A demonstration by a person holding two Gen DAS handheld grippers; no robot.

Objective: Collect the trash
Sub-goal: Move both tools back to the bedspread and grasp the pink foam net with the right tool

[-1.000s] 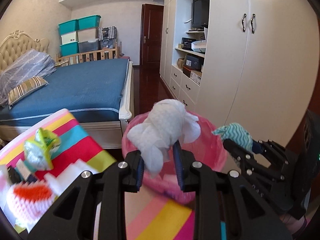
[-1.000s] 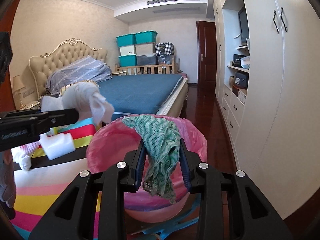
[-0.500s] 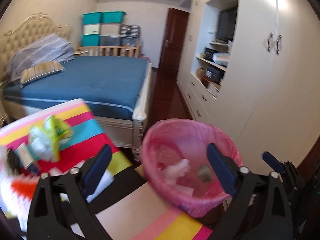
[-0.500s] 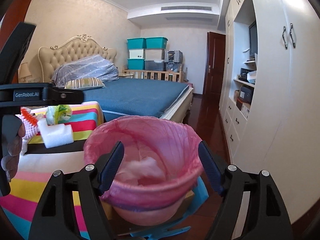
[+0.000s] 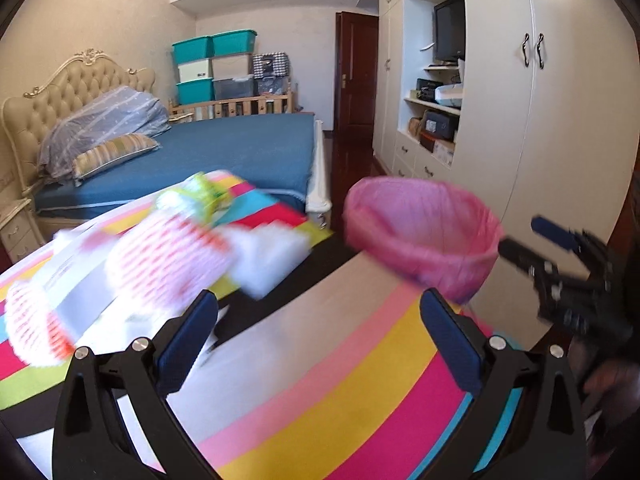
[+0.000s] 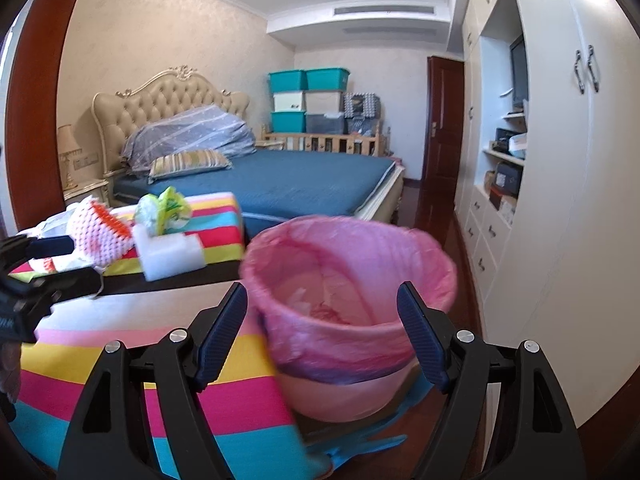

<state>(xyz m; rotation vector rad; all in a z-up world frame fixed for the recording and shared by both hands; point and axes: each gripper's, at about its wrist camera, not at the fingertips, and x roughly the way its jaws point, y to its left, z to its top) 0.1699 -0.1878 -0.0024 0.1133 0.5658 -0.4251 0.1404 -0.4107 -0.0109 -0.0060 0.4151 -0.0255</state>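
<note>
Right wrist view: right claw [image 6: 320,332] wide, empty, before pink bin [image 6: 348,280]; next, approach far-left foam block [image 6: 170,252] squarely.

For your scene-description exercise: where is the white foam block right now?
In the right wrist view, the white foam block lies left of the pink bin, on the striped cloth, below the green wrapper.

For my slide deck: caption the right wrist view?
Open right gripper faces the pink-lined bin; foam block and wrappers wait on the striped table.
</note>
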